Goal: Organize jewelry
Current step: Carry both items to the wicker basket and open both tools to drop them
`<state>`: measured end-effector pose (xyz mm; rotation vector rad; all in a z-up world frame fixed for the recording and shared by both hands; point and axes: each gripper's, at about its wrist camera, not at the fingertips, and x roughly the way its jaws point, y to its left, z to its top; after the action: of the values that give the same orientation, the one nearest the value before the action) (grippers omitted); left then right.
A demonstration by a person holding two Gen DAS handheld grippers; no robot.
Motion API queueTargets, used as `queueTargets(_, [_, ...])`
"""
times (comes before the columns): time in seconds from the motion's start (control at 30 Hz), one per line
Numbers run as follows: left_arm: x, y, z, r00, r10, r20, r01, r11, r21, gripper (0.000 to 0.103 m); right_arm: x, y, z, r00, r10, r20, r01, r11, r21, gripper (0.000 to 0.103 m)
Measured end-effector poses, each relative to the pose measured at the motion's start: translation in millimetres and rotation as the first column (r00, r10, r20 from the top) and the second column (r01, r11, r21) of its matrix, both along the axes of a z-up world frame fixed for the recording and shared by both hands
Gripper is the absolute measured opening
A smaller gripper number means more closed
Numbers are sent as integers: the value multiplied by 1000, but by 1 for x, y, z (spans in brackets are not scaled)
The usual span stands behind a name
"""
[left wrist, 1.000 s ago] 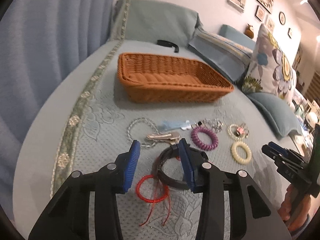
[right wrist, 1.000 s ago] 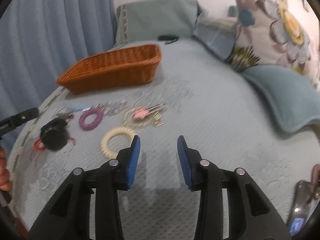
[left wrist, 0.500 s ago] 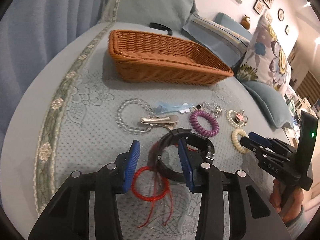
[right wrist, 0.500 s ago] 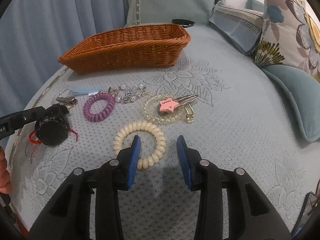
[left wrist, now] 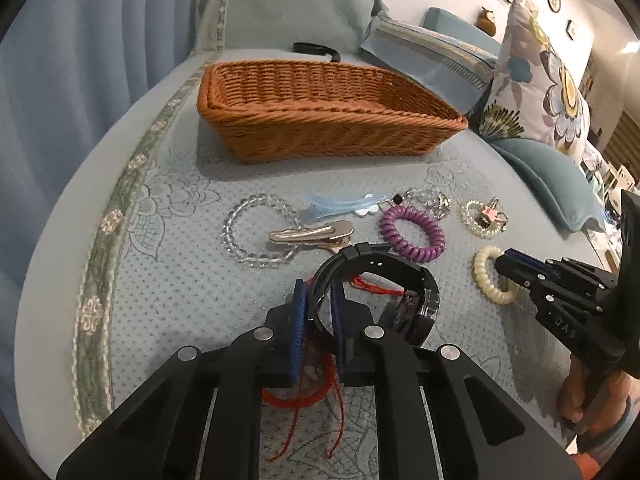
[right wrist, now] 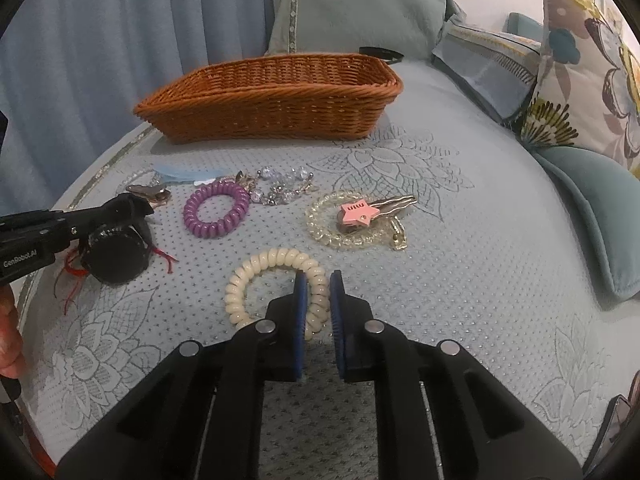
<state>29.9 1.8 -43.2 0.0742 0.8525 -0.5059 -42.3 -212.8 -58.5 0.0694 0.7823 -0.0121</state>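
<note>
- Black watch (left wrist: 384,276) on the bed (left wrist: 168,280): its strap passes between the pads of the left gripper (left wrist: 319,312), whose jaws have just closed on it.
- Red cord bracelet (left wrist: 304,392) lies under that gripper, touching the watch.
- Cream coil hair tie (right wrist: 276,288) sits pinched at its near right edge by the right gripper (right wrist: 318,304), jaws also just closed.
- Purple coil tie (right wrist: 217,215) lies between the two, nearer the woven basket (right wrist: 272,98), which stands well beyond.
</note>
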Motion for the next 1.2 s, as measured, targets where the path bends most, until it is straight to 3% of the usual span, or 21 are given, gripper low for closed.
queueTargets(0.13, [1, 14, 6, 1000, 2, 9, -1, 997, -73, 10, -6, -3, 5, 999, 1, 38, -1, 1000, 17, 9])
queueTargets(0.47, [-1, 19, 19, 999, 11, 51, -3, 987, -159, 10, -16, -9, 17, 994, 9, 109, -16, 998, 60, 9])
queueTargets(0.6, [-8, 19, 38, 994, 29, 108, -8, 980, -197, 10, -18, -11, 35, 987, 8, 159, -21, 996, 81, 9])
queueTargets(0.7, [-11, 17, 59, 984, 63, 168, -23, 973, -229, 10, -12, -13, 66, 973, 14, 230, -36, 995, 90, 9])
queueTargets(0.87, [-1, 13, 95, 964, 125, 234, -62, 963, -262, 10, 16, -10, 110, 948, 26, 316, -48, 997, 64, 9])
queueTargets(1.0, [29, 2, 114, 950, 151, 273, -81, 964, -252, 10, 62, -7, 131, 944, 31, 330, -51, 997, 53, 9])
queueTargets(1.2, [95, -19, 102, 953, 163, 256, -110, 972, -209, 10, 133, -2, 126, 962, 35, 271, -38, 999, 3, 9])
